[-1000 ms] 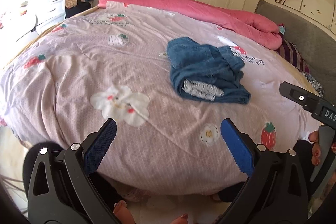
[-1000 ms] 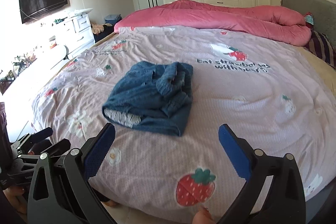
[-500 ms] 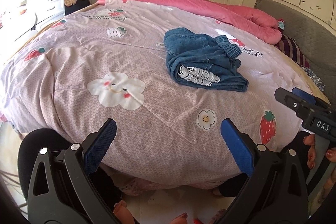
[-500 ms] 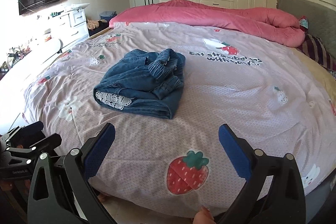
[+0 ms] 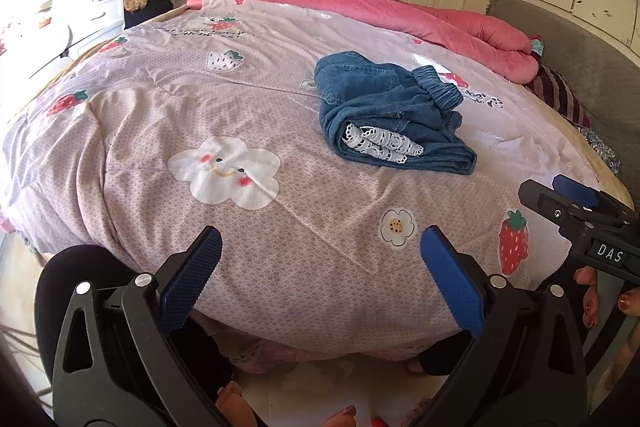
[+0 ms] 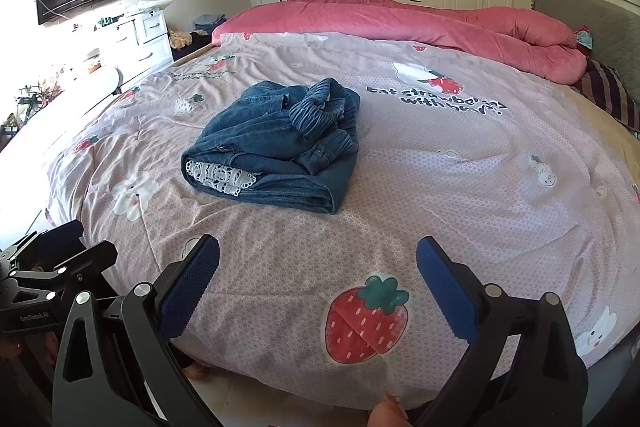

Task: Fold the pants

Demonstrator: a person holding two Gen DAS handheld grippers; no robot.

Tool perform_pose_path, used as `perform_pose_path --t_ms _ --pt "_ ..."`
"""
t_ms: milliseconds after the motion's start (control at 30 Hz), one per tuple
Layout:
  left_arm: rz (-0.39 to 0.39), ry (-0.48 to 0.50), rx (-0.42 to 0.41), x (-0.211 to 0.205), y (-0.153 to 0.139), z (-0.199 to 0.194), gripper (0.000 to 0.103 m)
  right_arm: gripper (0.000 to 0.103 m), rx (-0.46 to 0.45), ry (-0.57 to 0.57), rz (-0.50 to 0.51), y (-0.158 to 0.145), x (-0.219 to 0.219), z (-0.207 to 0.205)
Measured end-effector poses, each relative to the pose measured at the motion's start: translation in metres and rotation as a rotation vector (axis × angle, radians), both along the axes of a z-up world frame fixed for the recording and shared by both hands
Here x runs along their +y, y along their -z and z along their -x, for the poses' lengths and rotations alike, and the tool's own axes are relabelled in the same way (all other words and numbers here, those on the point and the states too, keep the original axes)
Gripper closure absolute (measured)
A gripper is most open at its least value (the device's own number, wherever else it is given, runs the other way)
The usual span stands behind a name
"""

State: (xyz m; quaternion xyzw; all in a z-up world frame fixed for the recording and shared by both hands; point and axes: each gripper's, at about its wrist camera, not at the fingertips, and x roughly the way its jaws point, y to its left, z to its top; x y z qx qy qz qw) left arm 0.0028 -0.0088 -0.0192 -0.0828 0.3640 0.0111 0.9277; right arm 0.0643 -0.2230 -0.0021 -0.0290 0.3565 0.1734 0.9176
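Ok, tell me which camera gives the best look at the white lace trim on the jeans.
The left wrist view. There the white lace trim runs broadside across the open end of the bundled jeans, its scalloped edge fully visible. The right wrist view shows the same trim shorter and partly tucked under a denim fold, so less of it is visible.

Left gripper (image 5: 320,269): black plastic frame, triangular cutouts, silver screws, blue ribbed finger pads (image 5: 191,277). Right gripper (image 6: 318,275): same build; its side reads white "DAS" in the left wrist view. Hand (image 5: 600,297) bare-skinned, red-painted nails. Black trousers (image 5: 76,287).
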Motion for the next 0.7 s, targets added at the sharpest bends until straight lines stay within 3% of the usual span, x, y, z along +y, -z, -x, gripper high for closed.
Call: perform_pose_path --t_ms 700 --pt "-0.012 -0.001 0.010 -0.0005 0.0037 0.0001 0.009 0.004 0.018 -0.004 -0.001 0.0080 -0.0010 -0.0009"
